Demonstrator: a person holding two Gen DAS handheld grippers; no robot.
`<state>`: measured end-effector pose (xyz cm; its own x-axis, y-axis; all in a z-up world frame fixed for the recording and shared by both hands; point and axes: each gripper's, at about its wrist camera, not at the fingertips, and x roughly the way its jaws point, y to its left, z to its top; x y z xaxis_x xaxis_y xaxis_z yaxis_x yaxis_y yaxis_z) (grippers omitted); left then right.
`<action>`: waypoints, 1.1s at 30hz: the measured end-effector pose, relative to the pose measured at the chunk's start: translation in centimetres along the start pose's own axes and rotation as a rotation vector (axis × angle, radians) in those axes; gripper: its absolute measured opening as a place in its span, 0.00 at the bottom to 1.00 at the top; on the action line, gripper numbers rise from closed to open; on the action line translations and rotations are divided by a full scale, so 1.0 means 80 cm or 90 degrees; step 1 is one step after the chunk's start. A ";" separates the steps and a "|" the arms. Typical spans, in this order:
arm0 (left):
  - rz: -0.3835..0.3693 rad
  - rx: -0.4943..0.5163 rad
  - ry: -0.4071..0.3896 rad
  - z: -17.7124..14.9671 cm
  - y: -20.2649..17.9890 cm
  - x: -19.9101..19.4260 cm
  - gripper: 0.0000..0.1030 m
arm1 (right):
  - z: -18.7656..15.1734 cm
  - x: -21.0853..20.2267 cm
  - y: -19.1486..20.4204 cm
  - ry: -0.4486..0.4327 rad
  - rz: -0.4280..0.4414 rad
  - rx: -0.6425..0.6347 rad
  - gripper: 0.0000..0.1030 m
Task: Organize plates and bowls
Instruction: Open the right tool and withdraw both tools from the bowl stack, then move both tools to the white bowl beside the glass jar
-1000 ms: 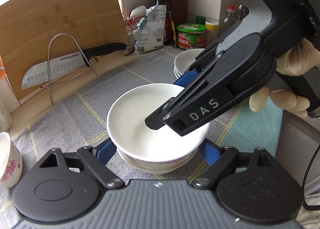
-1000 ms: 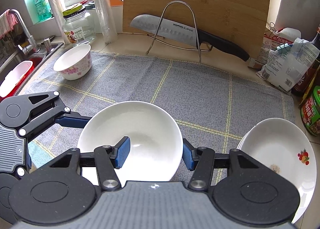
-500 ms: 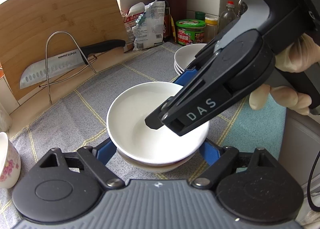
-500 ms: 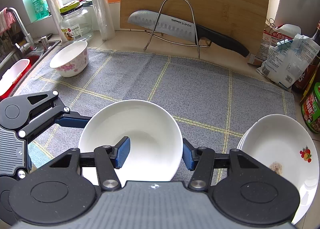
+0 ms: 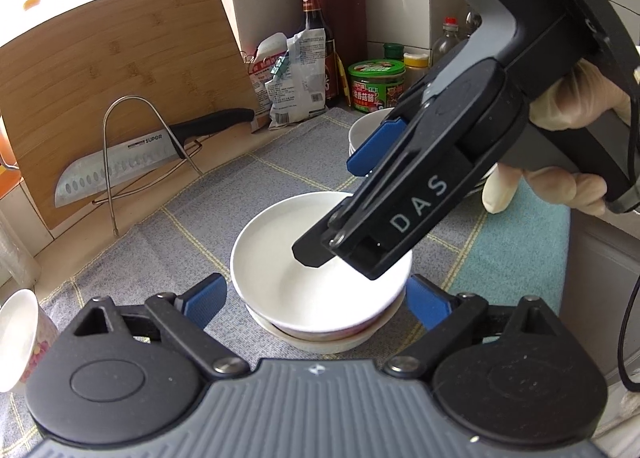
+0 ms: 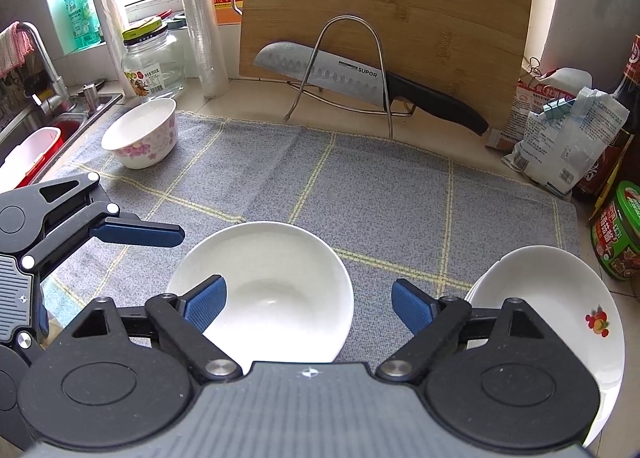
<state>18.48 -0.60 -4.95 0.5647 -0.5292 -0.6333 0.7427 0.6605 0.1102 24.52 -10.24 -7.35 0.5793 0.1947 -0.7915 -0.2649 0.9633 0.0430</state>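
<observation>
A plain white bowl sits nested on top of another bowl on the grey checked mat; it also shows in the right wrist view. My right gripper is open, its fingers spread either side of the bowl's right rim, and hangs above it. My left gripper is open, its fingers wide on both sides of the stack without touching. A stack of white plates lies at the right. A flowered bowl stands at the mat's far left.
A bamboo cutting board leans on the back wall behind a wire rack holding a knife. Bags, bottles and a green-lidded jar crowd the right. A glass jar and the sink are at the left.
My right gripper has opened, let go of the white bowl's rim and lifted. The bowl now rests on the lower bowl. My left gripper has backed away a little.
</observation>
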 end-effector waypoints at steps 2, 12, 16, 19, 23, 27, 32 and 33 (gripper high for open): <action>0.002 -0.008 -0.002 0.000 0.000 -0.004 0.93 | 0.000 -0.005 -0.001 -0.009 0.000 0.000 0.96; 0.095 -0.073 0.016 -0.006 0.022 -0.033 0.94 | 0.015 -0.022 0.005 -0.060 0.021 -0.047 1.00; 0.135 -0.106 0.017 -0.022 0.047 -0.051 0.94 | 0.028 -0.015 0.017 -0.074 0.034 -0.066 1.00; 0.157 -0.121 0.022 -0.037 0.075 -0.059 0.94 | 0.039 -0.013 0.037 -0.082 0.021 -0.069 1.00; 0.167 -0.132 0.029 -0.061 0.122 -0.067 0.94 | 0.050 -0.007 0.074 -0.088 0.010 -0.083 1.00; 0.158 -0.129 0.029 -0.087 0.166 -0.079 0.94 | 0.063 0.013 0.116 -0.073 -0.014 -0.081 1.00; 0.159 -0.127 0.035 -0.117 0.212 -0.081 0.94 | 0.080 0.040 0.165 -0.057 -0.020 -0.082 1.00; 0.160 -0.129 0.032 -0.121 0.220 -0.082 0.94 | 0.083 0.044 0.172 -0.055 -0.020 -0.082 1.00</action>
<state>24.37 19.63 -6.30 0.6989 -0.3121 -0.6436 0.4925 0.8625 0.1165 28.05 4.96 -5.50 0.6514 0.1859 -0.7356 -0.3400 0.9383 -0.0639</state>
